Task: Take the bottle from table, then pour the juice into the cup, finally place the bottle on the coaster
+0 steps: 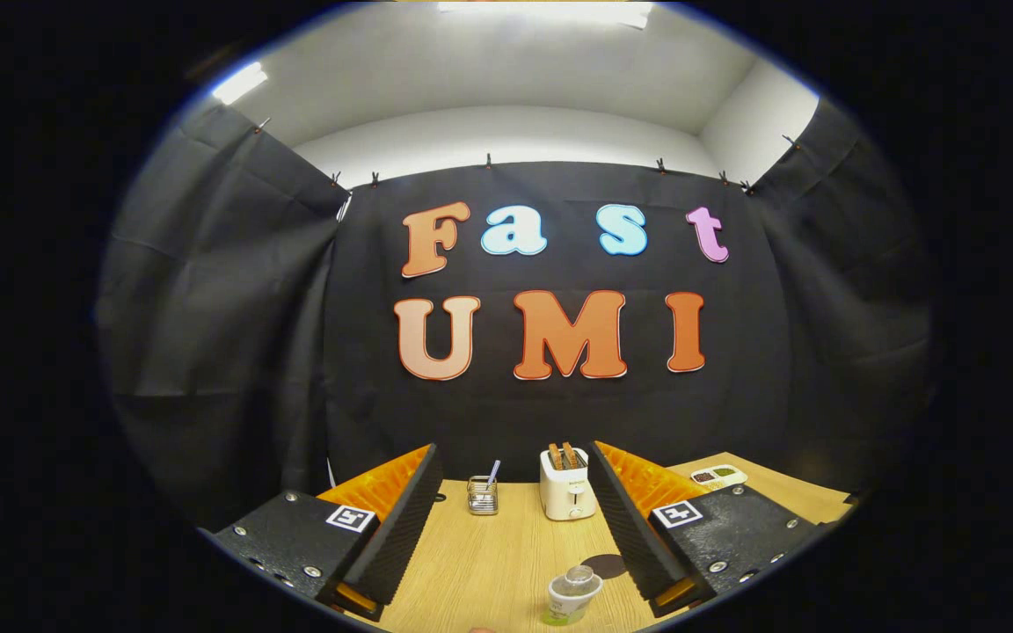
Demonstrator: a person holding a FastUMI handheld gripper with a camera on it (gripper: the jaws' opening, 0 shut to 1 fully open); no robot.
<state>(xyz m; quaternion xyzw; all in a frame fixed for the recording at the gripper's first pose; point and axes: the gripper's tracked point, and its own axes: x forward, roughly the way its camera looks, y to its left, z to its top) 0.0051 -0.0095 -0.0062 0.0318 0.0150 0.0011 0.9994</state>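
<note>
One table [489, 563], pale wood-grain top, flat, running back to the black cloth wall; its far edge meets the cloth just behind the toaster, and its right corner shows beyond the right finger. Bare board lies open between the fingers, from the bottle back to the far items.

One gripper [513, 519], hand-held, fingers spread wide with nothing between the pads; each finger is a long wedge with a ribbed inner face, one square marker tag on each flat mount, and round screw heads along the mounts.

One toaster [567, 483], cream, boxy with rounded corners, two slices standing in its slots; it stands at the table's far edge, just beside the right finger's tip.

One bottle [572, 595], clear plastic, round, seen from above, cap off or clear (cannot tell), label band pale with green at the base; upright on the table, between the fingers and nearer the right one, not touched by either.

One wire holder [482, 495], small, square, metal mesh, with one pale stick leaning out; left of the toaster.

One tray [718, 476], small, pale, two dark-filled compartments; beyond the right finger.

One coaster [605, 565], dark, flat, round, partly hidden by the right finger, just behind the bottle.
</note>
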